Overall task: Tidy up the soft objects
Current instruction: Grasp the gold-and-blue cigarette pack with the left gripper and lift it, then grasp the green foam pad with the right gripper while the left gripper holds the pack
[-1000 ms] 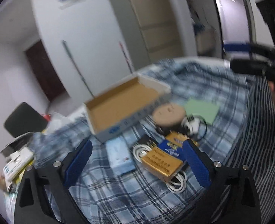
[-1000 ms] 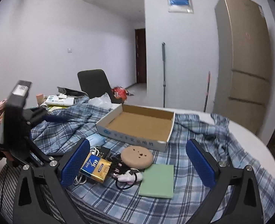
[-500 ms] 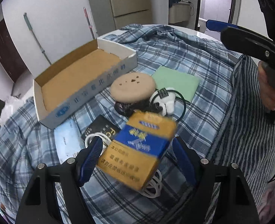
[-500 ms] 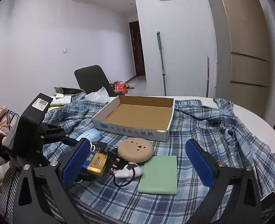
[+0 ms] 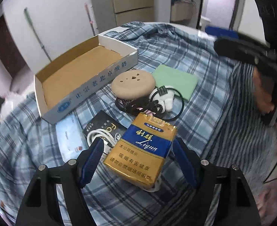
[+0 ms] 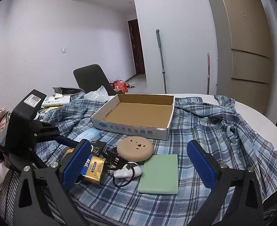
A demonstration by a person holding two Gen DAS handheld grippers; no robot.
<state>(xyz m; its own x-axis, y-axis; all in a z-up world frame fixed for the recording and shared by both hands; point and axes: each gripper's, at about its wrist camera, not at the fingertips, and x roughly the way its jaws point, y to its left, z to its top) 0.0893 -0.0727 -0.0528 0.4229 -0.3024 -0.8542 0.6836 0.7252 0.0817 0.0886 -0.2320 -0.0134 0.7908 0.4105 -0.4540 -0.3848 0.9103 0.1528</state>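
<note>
Left gripper (image 5: 138, 160) jaws either side of glossy gold-blue cigarette pack (image 5: 143, 148), apparently clamped; contact unclear. Right gripper (image 6: 140, 167) jaws wide apart above green foam pad (image 6: 160, 175), beside round tan cushion (image 6: 135, 149), on plaid cloth (image 6: 209, 130).

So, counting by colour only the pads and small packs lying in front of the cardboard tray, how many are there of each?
Green: 1, flat pad
Beige: 1, round pad
Gold and blue: 1, cigarette pack
Light blue: 1, tissue pack
Black: 1, small box
Total: 5
</note>
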